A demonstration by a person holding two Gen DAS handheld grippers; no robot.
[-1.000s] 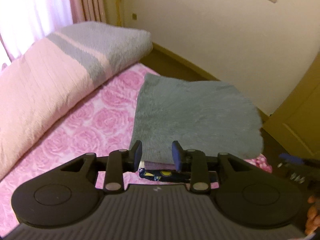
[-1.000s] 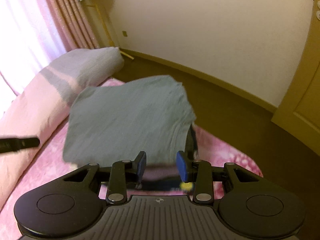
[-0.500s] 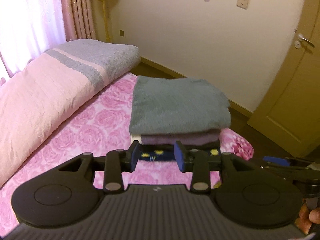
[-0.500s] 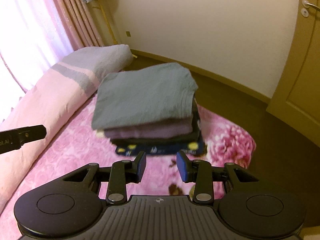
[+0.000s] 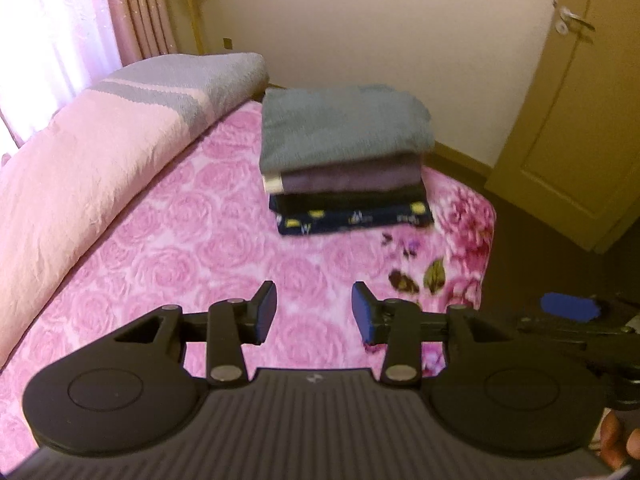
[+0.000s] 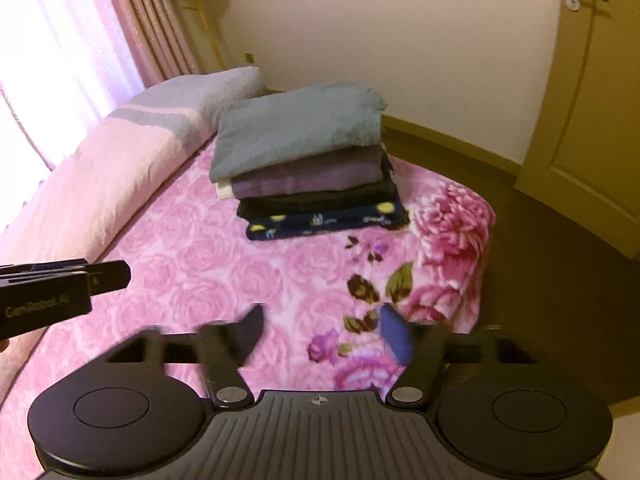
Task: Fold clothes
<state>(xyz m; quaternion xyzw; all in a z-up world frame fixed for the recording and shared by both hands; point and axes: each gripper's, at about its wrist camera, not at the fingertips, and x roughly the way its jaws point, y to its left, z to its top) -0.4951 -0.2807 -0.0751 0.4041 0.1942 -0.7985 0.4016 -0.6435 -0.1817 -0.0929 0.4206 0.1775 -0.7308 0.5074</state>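
Left tongs [image 5: 314, 312] apart, empty. Right tongs [image 6: 320, 332] apart, blurred, empty. Folded clothes stack [image 5: 344, 160], grey piece [image 6: 296, 132] on top, well ahead on bed [image 5: 224, 248].

A stack of folded clothes [image 5: 346, 168] sits on the pink rose-patterned bed cover [image 5: 192, 248], toward the far end of the bed. In it, a folded grey-green garment [image 5: 340, 128] lies on top, a folded purple garment [image 5: 352, 178] under it, and a dark navy patterned garment [image 5: 352, 216] at the bottom. To the stack's left a long rolled pink and grey quilt [image 5: 100, 148] runs beside the pink curtain [image 5: 140, 12]. Behind the stack stands the cream wall [image 5: 360, 20], with the tan door [image 5: 572, 120] to the right.
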